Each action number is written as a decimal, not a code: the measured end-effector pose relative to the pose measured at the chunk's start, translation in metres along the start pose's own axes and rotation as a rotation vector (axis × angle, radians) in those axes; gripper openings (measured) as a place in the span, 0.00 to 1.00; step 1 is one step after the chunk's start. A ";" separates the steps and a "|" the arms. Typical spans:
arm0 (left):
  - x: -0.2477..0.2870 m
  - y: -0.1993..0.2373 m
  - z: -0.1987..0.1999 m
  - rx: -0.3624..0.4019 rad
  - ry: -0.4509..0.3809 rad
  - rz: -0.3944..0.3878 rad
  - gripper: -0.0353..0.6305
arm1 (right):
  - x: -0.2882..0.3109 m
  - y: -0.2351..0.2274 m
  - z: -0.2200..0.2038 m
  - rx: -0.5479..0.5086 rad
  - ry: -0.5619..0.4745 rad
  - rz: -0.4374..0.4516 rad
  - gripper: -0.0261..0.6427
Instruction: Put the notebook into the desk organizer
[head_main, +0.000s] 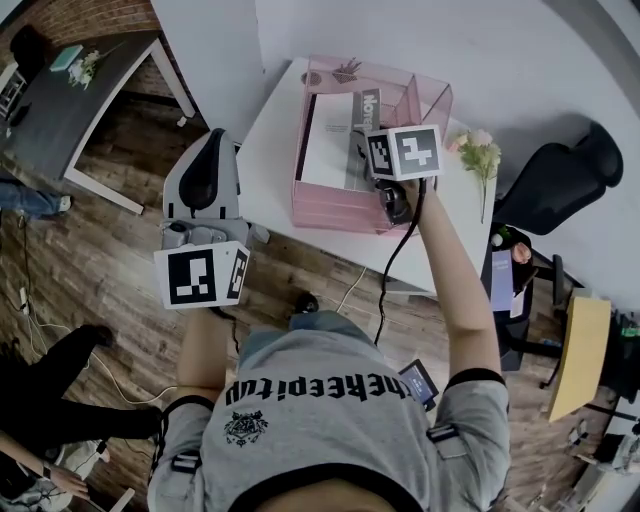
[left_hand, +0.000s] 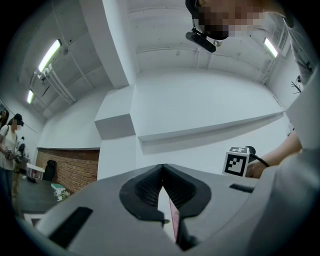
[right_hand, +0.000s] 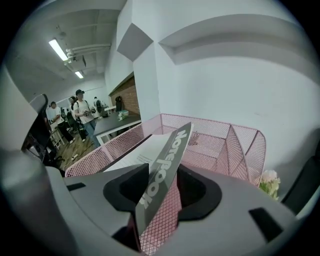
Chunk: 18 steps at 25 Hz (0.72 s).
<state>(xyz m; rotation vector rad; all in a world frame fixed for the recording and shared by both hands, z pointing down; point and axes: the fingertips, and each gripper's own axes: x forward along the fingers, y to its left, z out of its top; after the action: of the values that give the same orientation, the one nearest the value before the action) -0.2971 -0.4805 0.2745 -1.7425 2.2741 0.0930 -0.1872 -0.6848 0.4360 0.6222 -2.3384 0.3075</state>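
Right tongs (right_hand: 164, 170) wide, loosely around notebook (right_hand: 172, 145) leaning in organizer (right_hand: 220, 142); withdrawal may snag, tip it. Left tongs (left_hand: 162, 167) closed, empty.

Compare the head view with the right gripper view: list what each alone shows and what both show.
Head view only: the person's grey shirt and the white table. Right gripper view only: the right gripper with jaws open, either side of the notebook and its lettered spine, and bystanders behind. Both: the notebook in the pink desk organizer, and the flowers.
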 end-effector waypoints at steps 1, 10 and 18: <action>0.000 -0.001 0.000 0.001 0.000 -0.001 0.06 | -0.001 -0.001 0.000 0.003 -0.008 -0.006 0.28; -0.003 -0.003 0.003 0.009 -0.006 -0.011 0.06 | -0.012 -0.009 0.011 -0.003 -0.084 -0.077 0.33; -0.002 0.002 0.009 -0.003 -0.023 -0.053 0.06 | -0.037 0.005 0.019 0.036 -0.198 -0.100 0.07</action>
<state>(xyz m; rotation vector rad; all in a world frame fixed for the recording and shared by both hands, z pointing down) -0.2975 -0.4763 0.2660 -1.7925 2.2118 0.1055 -0.1766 -0.6750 0.3968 0.8172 -2.4842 0.2523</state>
